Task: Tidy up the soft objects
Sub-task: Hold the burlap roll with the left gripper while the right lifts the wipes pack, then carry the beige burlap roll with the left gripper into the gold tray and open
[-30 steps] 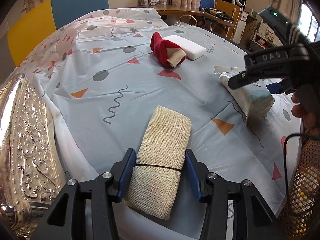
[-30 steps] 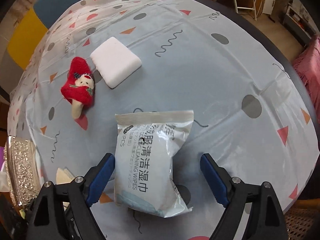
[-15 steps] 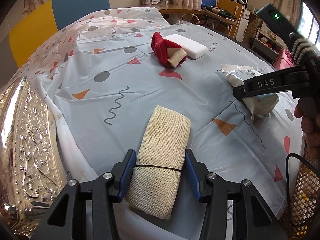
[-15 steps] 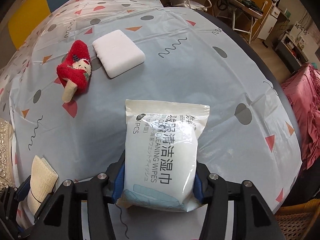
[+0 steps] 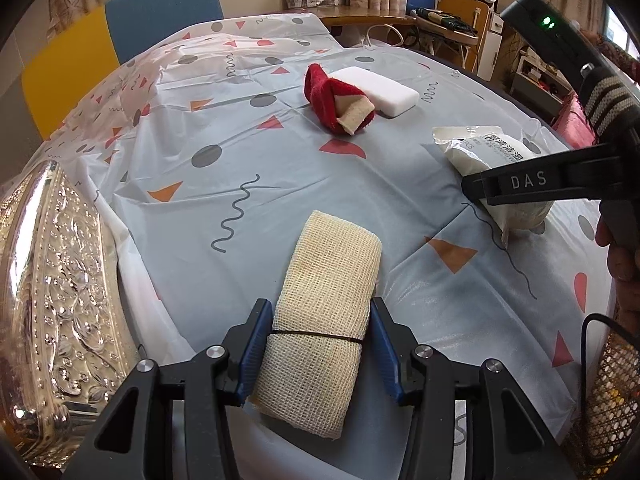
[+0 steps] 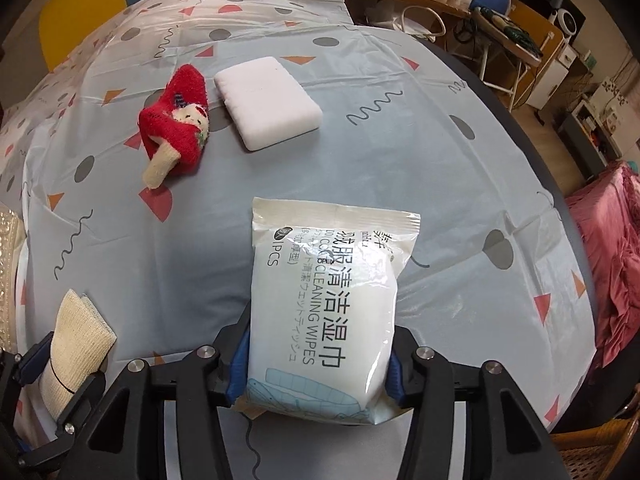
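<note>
My left gripper (image 5: 321, 334) is shut on a rolled beige mesh cloth (image 5: 326, 300) tied with a dark band, at the table's near edge. My right gripper (image 6: 318, 358) is shut on a white pack of cleaning wipes (image 6: 328, 300), which rests on the tablecloth; the pack also shows in the left wrist view (image 5: 494, 168). A red plush toy (image 6: 176, 128) and a white sponge block (image 6: 268, 100) lie further back on the table. The beige cloth and the left gripper also show in the right wrist view (image 6: 72, 344).
An embossed silver tray (image 5: 52, 300) stands at the left table edge. A wicker basket (image 5: 612, 392) sits at the right edge. Blue (image 5: 160, 4) and yellow (image 5: 60, 64) chairs stand behind the table. The patterned tablecloth (image 5: 260, 160) covers the table.
My right gripper has closed from wide open onto the wipes pack. The left gripper stays shut on the beige cloth.
</note>
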`<state>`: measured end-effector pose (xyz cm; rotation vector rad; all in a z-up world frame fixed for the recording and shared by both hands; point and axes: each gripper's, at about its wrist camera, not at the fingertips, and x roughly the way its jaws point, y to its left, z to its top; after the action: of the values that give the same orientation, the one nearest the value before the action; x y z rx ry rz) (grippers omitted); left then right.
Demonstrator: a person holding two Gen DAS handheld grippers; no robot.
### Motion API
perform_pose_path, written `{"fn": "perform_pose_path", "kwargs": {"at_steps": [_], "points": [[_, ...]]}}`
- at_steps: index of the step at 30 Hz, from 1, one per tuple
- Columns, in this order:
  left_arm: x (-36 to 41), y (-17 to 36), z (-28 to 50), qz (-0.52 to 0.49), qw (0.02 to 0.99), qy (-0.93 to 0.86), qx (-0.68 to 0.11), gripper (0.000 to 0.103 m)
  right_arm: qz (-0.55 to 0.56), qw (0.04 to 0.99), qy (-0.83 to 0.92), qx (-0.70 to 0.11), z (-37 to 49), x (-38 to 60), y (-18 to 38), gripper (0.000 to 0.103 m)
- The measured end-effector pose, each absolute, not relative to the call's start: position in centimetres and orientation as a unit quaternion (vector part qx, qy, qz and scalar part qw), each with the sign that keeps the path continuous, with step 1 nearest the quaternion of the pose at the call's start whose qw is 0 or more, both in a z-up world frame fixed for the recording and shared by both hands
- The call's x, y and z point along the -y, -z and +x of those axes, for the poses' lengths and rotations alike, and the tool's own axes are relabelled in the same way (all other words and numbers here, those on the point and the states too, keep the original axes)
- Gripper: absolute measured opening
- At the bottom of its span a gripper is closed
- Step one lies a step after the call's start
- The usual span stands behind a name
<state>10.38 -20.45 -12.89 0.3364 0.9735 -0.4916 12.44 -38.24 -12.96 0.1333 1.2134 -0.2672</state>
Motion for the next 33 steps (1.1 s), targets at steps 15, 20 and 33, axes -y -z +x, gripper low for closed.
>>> {"fn": "perform_pose_path", "kwargs": {"at_steps": [15,20,33], "points": [[20.9,12.8,10.5,0.176,0.837,0.219,-0.47,0.048,0.025,0.817,0.119,-0.564,12.4,37.9,13.0,0.053],[20.9,12.7,10.8,0.172,0.835,0.219,-0.474,0.048,0.022,0.818,0.116,-0.562,12.4,38.0,13.0,0.053],[20.5,12.1,11.8,0.138,0.841,0.222,-0.474,0.047,-0.021,0.829,0.11,-0.547,12.2,36.7,13.1,0.053]]}}
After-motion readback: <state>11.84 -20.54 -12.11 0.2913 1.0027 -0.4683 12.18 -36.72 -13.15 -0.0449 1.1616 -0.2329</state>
